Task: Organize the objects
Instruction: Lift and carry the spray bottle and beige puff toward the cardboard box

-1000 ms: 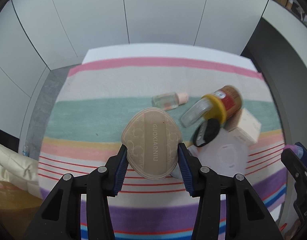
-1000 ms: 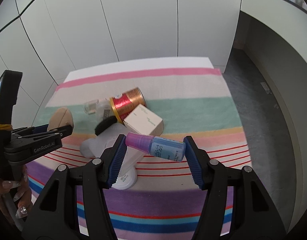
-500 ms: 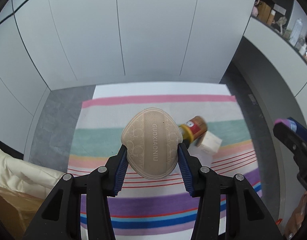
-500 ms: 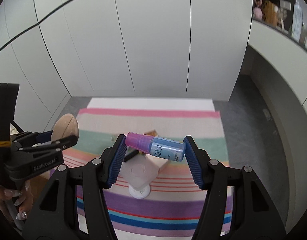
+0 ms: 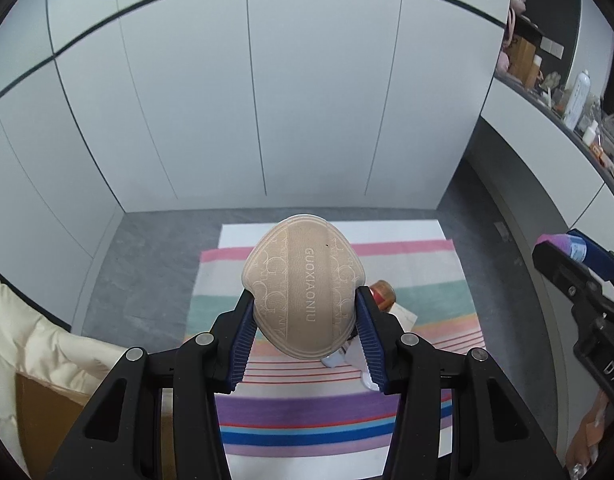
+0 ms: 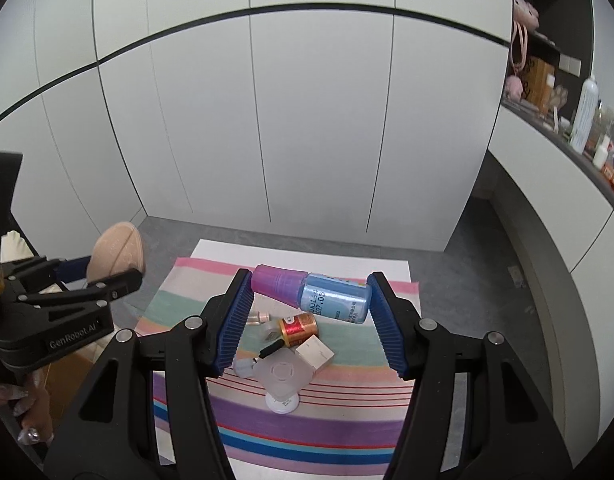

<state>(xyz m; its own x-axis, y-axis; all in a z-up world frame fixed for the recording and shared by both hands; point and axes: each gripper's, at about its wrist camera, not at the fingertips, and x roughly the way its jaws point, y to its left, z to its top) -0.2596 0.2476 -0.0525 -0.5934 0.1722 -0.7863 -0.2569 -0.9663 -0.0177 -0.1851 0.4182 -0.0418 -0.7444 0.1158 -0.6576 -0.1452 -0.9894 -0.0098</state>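
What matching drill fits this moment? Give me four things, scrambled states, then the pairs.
Things:
1. beige pouch
2. blue bottle with purple cap
3. red-gold can
4. small cream box

States:
A. lying on the striped cloth, partly under a clear bottle
B. clamped sideways in the right gripper
C. on the cloth, right beside the can
D. clamped in the left gripper

Pairs: 1-D, 2-B, 3-A, 4-C

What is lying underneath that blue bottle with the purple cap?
Far below the blue bottle, held in the right claw, lie a red-gold can, a small box, a square translucent lid and a white disc on striped cloth. Anything directly behind the bottle is hidden.
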